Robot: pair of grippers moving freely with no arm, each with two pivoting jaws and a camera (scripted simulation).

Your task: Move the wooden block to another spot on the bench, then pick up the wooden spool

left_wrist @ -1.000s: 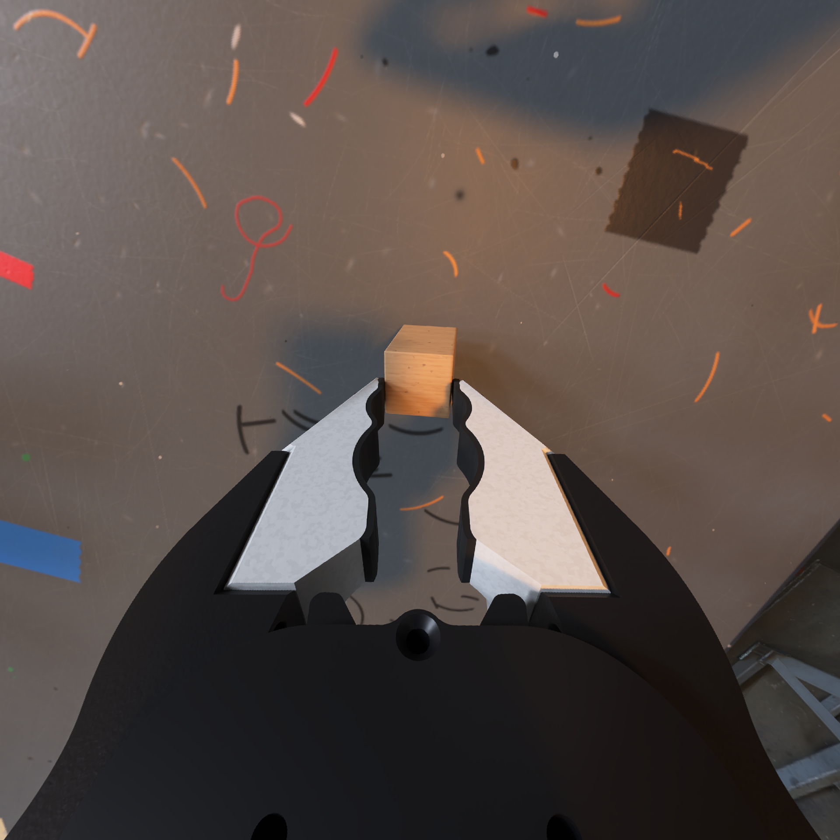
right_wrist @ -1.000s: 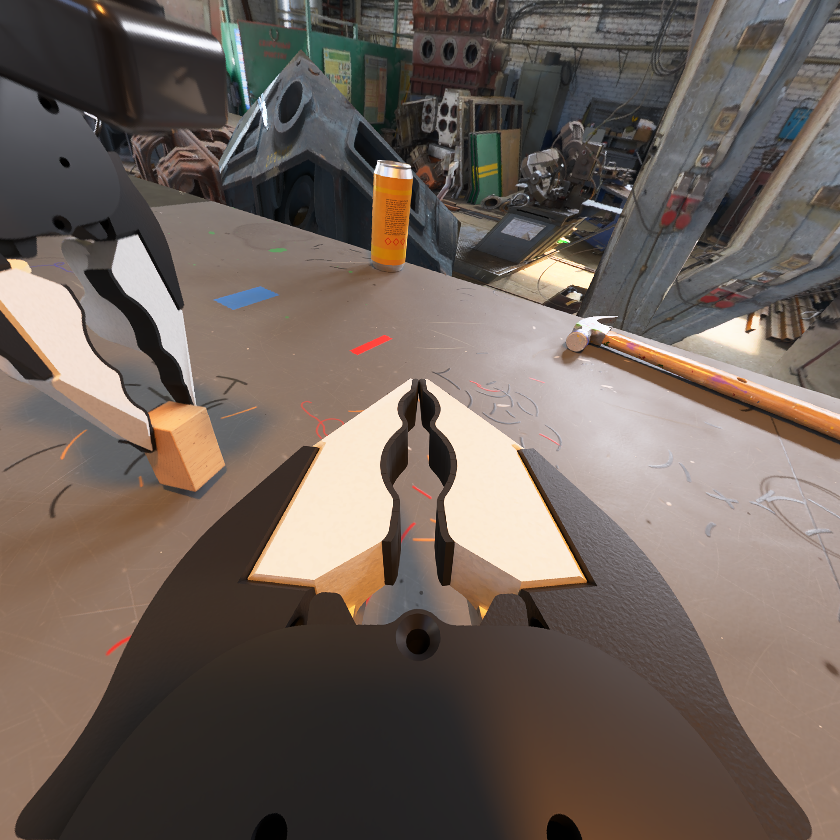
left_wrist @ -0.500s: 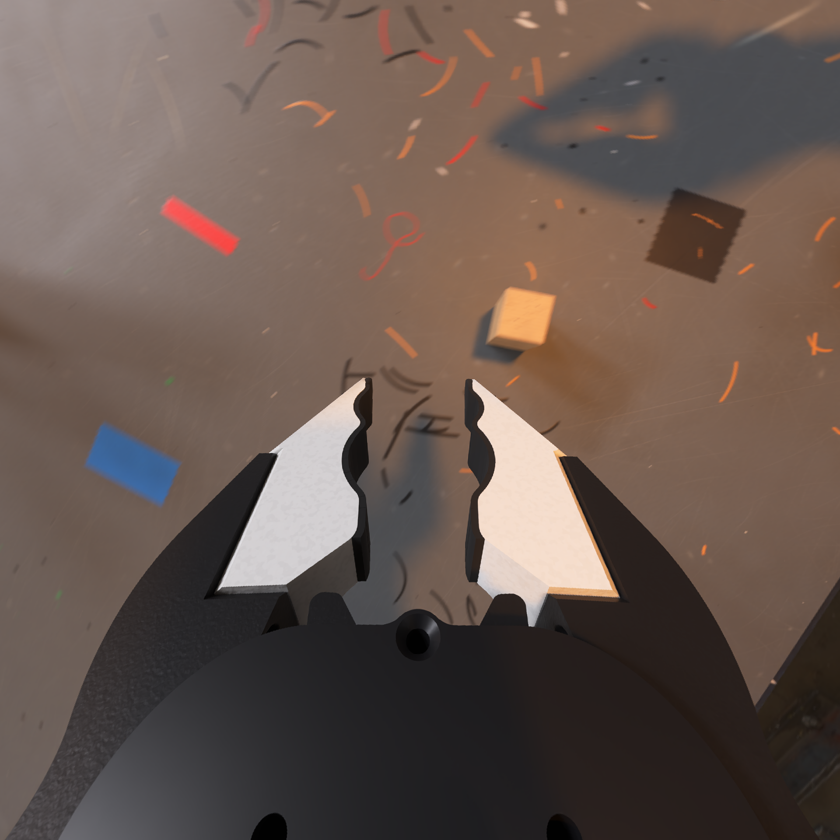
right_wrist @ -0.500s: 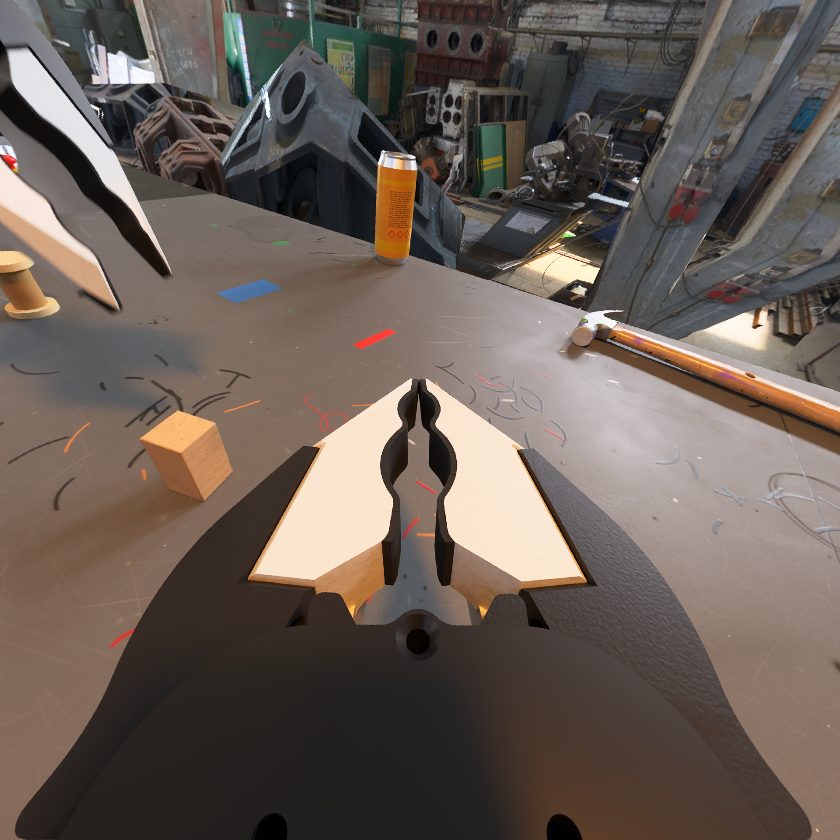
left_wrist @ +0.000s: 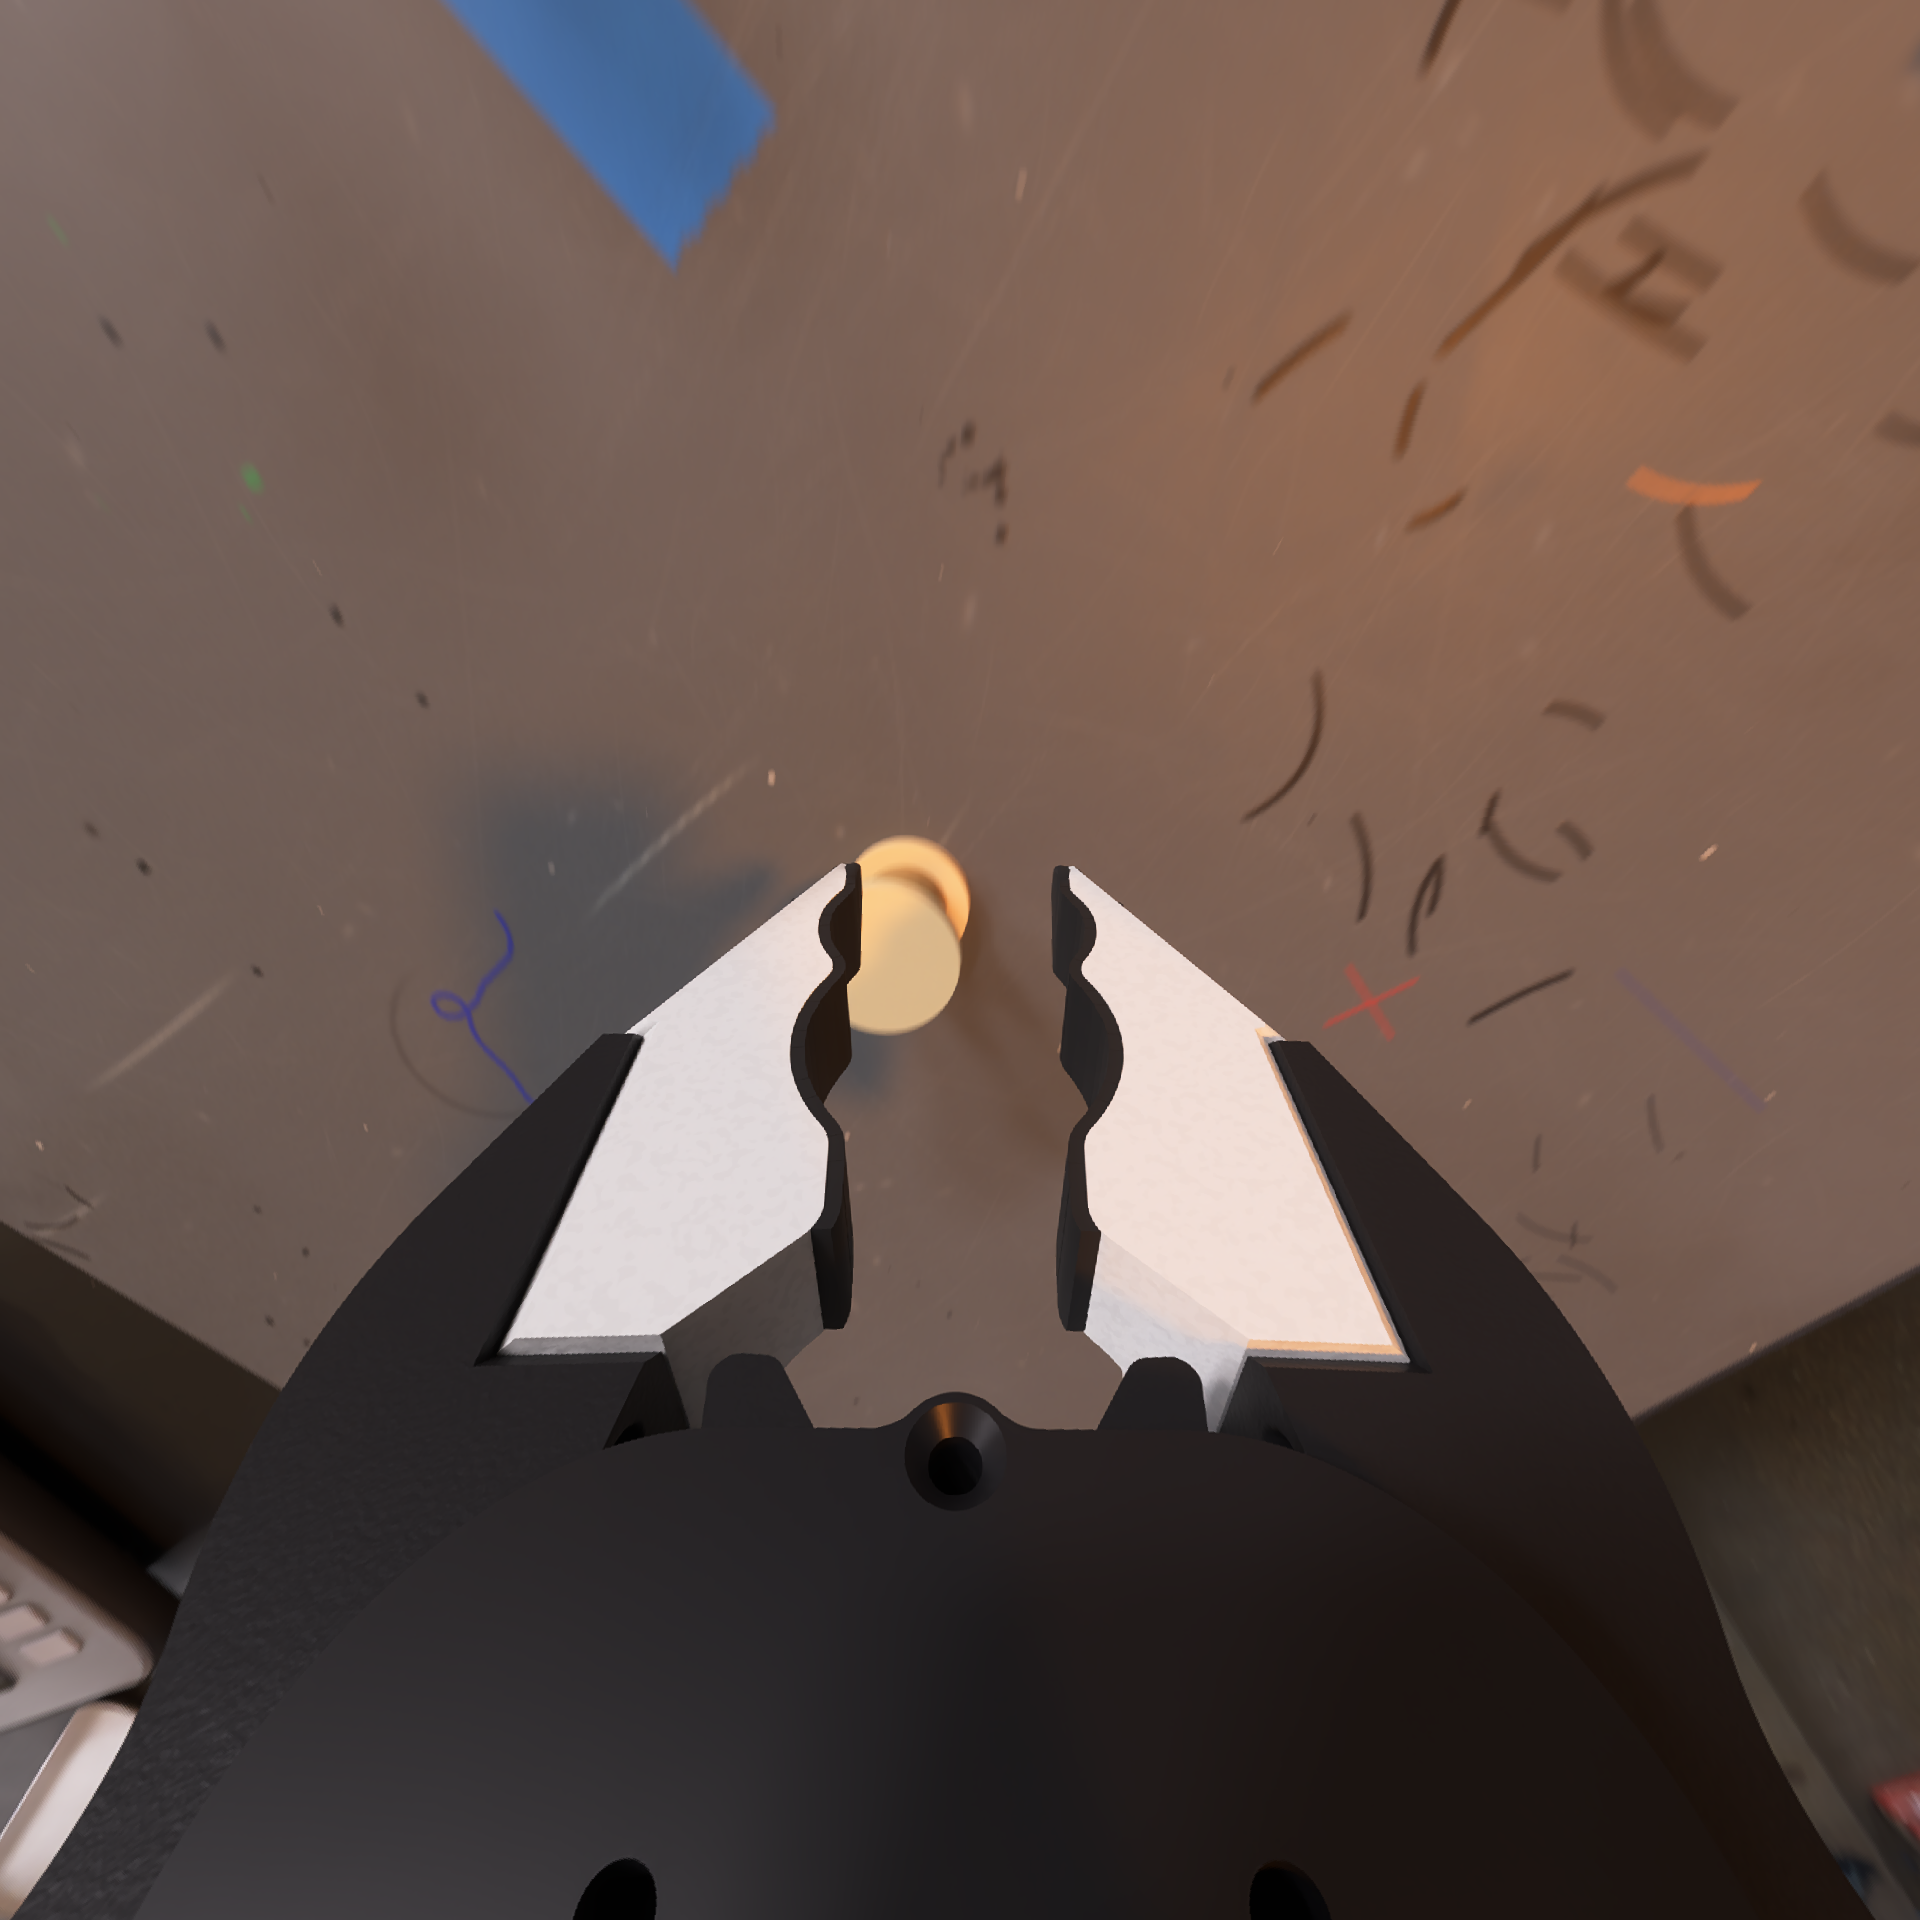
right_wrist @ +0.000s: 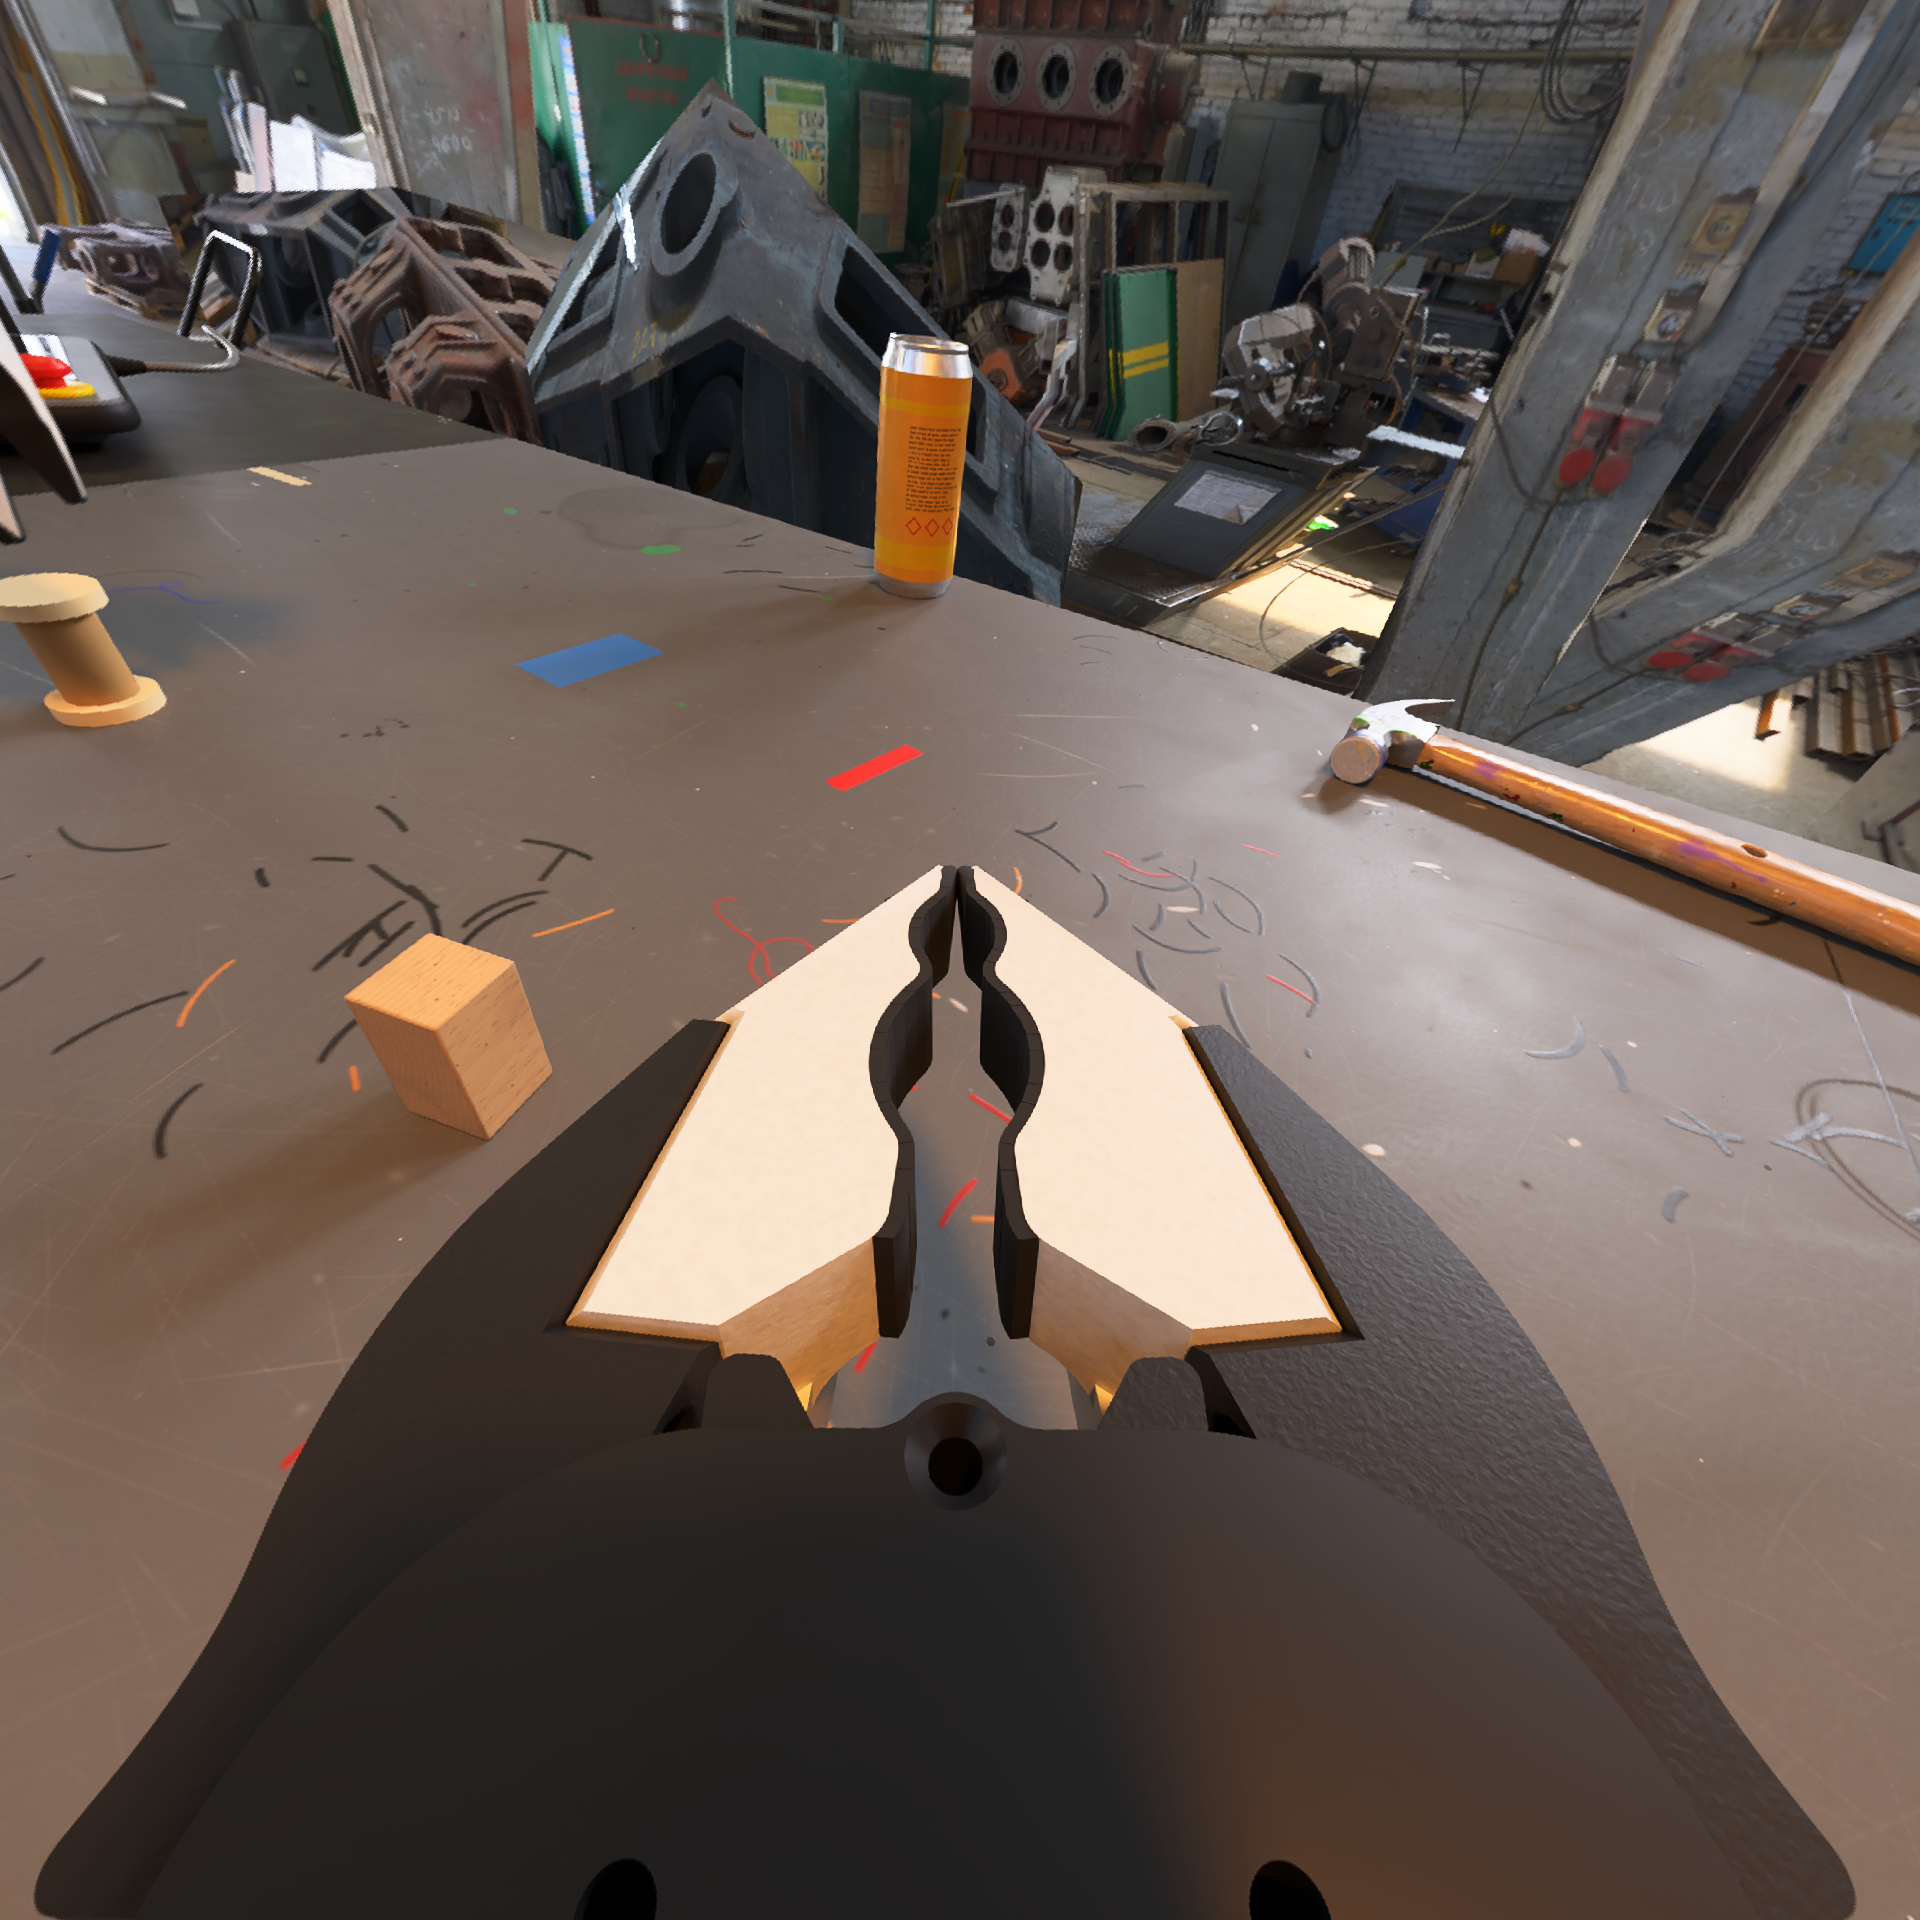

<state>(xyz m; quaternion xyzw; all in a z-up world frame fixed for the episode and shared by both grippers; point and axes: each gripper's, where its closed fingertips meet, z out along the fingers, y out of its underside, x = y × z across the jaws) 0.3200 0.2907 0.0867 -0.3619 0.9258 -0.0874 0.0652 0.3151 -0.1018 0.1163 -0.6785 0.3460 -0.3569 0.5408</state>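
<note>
The left gripper (left_wrist: 956, 883) hangs above the bench (left_wrist: 312, 727) looking steeply down, its two white fingers (left_wrist: 707, 1132) spread apart with a clear gap and nothing between them; the wooden spool (left_wrist: 906, 951) stands upright on the bench beneath, seen almost end-on, just inside the tip of the left-hand finger and partly hidden by it, whether touching cannot be told; a blue tape patch (left_wrist: 623, 114) lies farther off to the left, and a small red cross mark (left_wrist: 1371, 1003) sits on the bench to the right of the fingers; the right gripper (right_wrist: 956, 878) is low over the bench (right_wrist: 1455, 1143), its fingertips pressed together and empty; the wooden block (right_wrist: 452, 1034) rests on the bench just left of it, apart from both grippers, tilted on an edge by the look of it; in this view the wooden spool (right_wrist: 78, 655) stands at the far left edge, well apart from the block; an orange can (right_wrist: 920, 468) stands upright at the far edge, and a hammer (right_wrist: 1621, 810) lies along the right edge.
</note>
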